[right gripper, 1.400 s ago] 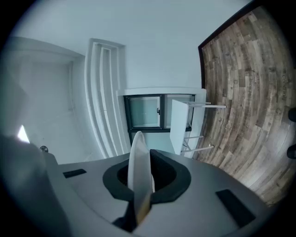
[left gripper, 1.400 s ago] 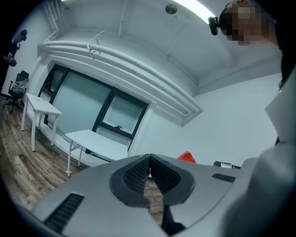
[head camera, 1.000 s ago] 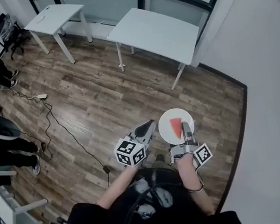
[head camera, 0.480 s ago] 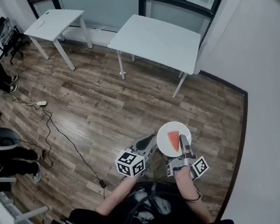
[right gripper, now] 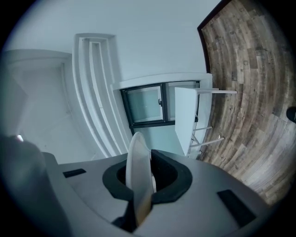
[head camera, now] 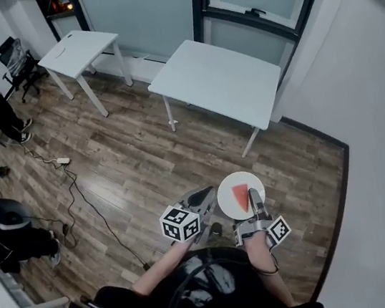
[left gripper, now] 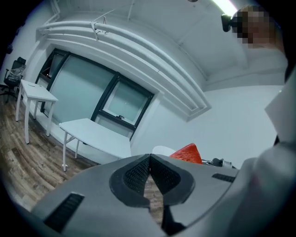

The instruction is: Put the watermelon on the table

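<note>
Above the brown wood-plank floor (head camera: 128,160), well short of the white rectangular table (head camera: 218,84), our right gripper (head camera: 254,195) clamps the rim of the round white plate (head camera: 227,188) bearing the red watermelon wedge (head camera: 241,197). Our left gripper (head camera: 209,191) is closed and empty. We should carry the plate level so the wedge cannot slide.

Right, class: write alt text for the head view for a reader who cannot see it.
From above, the right gripper holds a white plate by its rim, a red watermelon wedge on it. The left gripper is shut and empty beside it; a white table stands ahead.
</note>
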`<action>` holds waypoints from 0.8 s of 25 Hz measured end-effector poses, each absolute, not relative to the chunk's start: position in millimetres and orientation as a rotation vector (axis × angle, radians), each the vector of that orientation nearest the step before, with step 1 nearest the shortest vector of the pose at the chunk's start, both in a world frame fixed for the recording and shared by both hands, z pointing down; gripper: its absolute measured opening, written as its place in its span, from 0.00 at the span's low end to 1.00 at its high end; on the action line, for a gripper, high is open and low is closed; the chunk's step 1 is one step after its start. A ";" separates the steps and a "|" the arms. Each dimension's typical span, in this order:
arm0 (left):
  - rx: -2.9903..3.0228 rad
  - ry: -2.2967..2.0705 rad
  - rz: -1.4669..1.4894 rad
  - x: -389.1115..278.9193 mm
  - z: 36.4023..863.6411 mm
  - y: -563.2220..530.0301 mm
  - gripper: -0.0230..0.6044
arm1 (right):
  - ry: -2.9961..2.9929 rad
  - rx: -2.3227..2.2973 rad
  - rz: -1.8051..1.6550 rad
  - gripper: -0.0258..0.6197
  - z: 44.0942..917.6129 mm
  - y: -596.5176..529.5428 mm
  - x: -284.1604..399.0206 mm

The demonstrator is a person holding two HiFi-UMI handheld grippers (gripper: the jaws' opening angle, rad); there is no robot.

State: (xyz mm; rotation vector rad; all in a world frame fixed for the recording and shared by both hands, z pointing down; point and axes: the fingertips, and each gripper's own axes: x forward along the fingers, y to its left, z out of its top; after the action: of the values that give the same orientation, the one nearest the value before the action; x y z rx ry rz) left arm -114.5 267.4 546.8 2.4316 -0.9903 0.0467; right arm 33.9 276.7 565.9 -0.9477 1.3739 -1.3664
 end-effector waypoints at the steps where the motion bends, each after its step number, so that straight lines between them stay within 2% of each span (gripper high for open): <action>1: 2.446 -0.981 0.058 -106.1 546.3 260.6 0.04 | 1.377 -0.949 -1.375 0.08 569.4 268.7 38.4; 13: 2.429 -0.942 0.108 -66.1 564.3 172.5 0.04 | 1.320 -0.937 -1.454 0.08 595.8 179.4 64.4; 20: 2.449 -0.824 0.111 -47.0 567.4 77.6 0.04 | 1.320 -0.979 -1.456 0.08 606.2 94.4 60.7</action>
State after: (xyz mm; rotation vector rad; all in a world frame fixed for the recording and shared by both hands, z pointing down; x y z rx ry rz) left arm -47.0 77.6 567.4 2.4491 -0.8238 0.1107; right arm 60.7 94.4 606.2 -0.9787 1.3205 -1.4558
